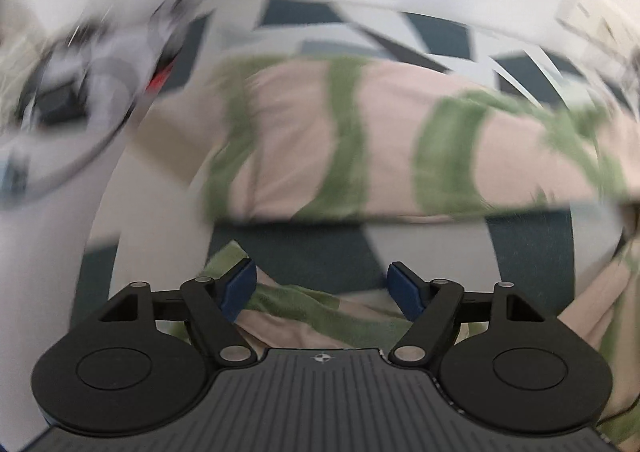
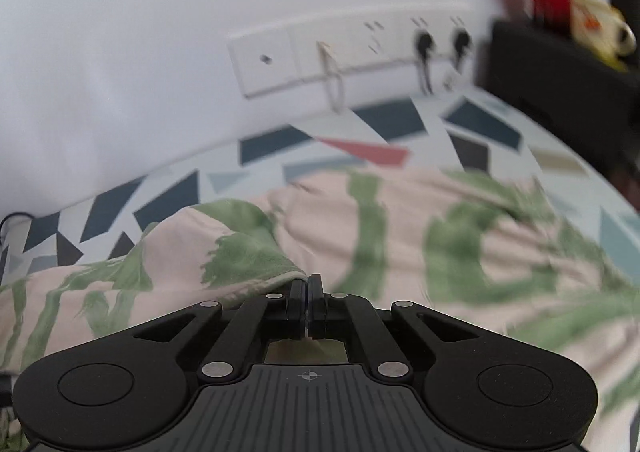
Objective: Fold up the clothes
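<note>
A pink garment with green leaf print (image 1: 312, 140) lies on a table with a geometric blue, white and grey cloth (image 1: 320, 248). In the left wrist view my left gripper (image 1: 322, 288) is open, its blue pads (image 1: 240, 288) spread above a near edge of the garment (image 1: 304, 312). In the right wrist view the garment (image 2: 400, 236) fills the foreground. My right gripper (image 2: 310, 288) is shut on a hemmed edge of the garment (image 2: 272, 280), lifted into a fold. Both views are motion-blurred.
A white wall with a socket strip (image 2: 348, 52) and plugged cables stands behind the table. A dark box (image 2: 560, 92) with red and yellow items is at the back right. A blurred grey device with cables (image 1: 92, 92) is at the left.
</note>
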`<state>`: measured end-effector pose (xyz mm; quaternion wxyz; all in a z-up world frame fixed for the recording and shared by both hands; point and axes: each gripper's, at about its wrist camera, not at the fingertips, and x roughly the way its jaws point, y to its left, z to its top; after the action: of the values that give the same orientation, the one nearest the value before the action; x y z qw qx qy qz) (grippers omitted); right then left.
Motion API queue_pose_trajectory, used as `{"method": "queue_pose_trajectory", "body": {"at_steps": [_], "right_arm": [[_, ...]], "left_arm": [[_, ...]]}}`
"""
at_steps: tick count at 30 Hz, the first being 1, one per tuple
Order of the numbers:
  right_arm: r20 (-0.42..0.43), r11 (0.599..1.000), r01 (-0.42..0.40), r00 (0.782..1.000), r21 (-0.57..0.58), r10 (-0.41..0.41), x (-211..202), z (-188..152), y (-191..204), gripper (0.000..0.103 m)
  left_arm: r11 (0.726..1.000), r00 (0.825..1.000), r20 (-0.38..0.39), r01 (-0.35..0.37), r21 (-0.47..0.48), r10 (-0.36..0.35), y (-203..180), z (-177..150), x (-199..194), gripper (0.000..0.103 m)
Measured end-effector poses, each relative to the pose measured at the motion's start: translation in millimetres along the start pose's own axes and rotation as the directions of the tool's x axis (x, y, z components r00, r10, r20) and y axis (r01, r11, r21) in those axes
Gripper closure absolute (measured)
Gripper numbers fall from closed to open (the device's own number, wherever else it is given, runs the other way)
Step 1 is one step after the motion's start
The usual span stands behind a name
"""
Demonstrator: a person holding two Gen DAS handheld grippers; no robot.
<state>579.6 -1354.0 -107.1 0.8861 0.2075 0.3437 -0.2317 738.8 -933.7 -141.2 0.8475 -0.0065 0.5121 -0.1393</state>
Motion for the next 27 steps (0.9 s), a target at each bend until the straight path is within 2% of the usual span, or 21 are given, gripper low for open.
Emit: {"method": "queue_pose_trajectory", "body": {"at_steps": [2,3,5,7,9,10,15,17,18,19,20,22,24,26,27], "right_arm": [[-0.032,1.000,0.013,0.999,0.011,-0.012,5,-7,2,0.102],[-0.045,1.000,0.013,0.999,0.010,-0.012,8,-11,4,0.102],[-0.061,1.000,0.002,0.998,0.000,-0.002,14,-16,13,0.102],[-0.065,1.000,-0.011,0.998,-0.018,0.010,18,-18,22,0.102],[-0.068,1.000,-0.022,0.997,-0.019,0.020,20,-18,26,0.102],[-0.070,1.000,-0.024,0.997,-0.016,0.023,21,-17,27,0.102],[-0.058,1.000,-0.018,0.998,0.020,0.019,20,-12,22,0.102],[-0.054,1.000,-0.015,0.998,0.026,0.016,21,-10,21,0.102],[-0.055,1.000,-0.014,0.998,0.027,0.015,22,-10,21,0.102],[-0.056,1.000,-0.013,0.998,0.028,0.014,22,-10,21,0.102],[-0.058,0.999,-0.016,0.998,0.034,0.018,23,-10,21,0.102],[-0.056,0.998,-0.027,0.998,0.050,0.030,24,-10,22,0.102],[-0.043,0.998,-0.031,0.999,0.049,0.033,22,-9,23,0.102],[-0.015,0.998,-0.037,0.999,0.047,0.038,15,-4,23,0.102],[0.007,0.997,-0.046,0.999,0.061,0.046,8,0,21,0.102]], "left_arm": [[0.987,0.999,0.000,0.053,-0.149,-0.053,18,1,-3,0.029],[0.970,0.996,0.007,0.083,-0.227,-0.083,26,2,-4,0.028],[0.902,0.989,0.031,0.147,-0.405,-0.147,45,3,-1,0.028],[0.798,0.976,0.073,0.209,-0.565,-0.204,63,2,4,0.028],[0.729,0.969,0.099,0.235,-0.642,-0.225,69,4,11,0.028],[0.717,0.968,0.106,0.239,-0.655,-0.226,69,6,13,0.028],[0.716,0.970,0.169,0.243,-0.654,-0.175,63,16,19,0.034],[0.697,0.969,0.192,0.243,-0.674,-0.153,63,17,23,0.040],[0.687,0.970,0.200,0.241,-0.685,-0.141,64,17,24,0.056],[0.679,0.972,0.195,0.233,-0.696,-0.134,64,18,26,0.088],[0.663,0.975,0.172,0.223,-0.715,-0.142,66,19,29,0.103],[0.632,0.981,0.155,0.195,-0.750,-0.120,66,18,26,0.101],[0.653,0.981,0.176,0.184,-0.735,-0.079,62,21,11,0.102],[0.676,0.972,0.228,0.204,-0.708,-0.054,59,24,-15,0.102],[0.670,0.963,0.262,0.236,-0.704,-0.065,60,23,-31,0.102]]}}
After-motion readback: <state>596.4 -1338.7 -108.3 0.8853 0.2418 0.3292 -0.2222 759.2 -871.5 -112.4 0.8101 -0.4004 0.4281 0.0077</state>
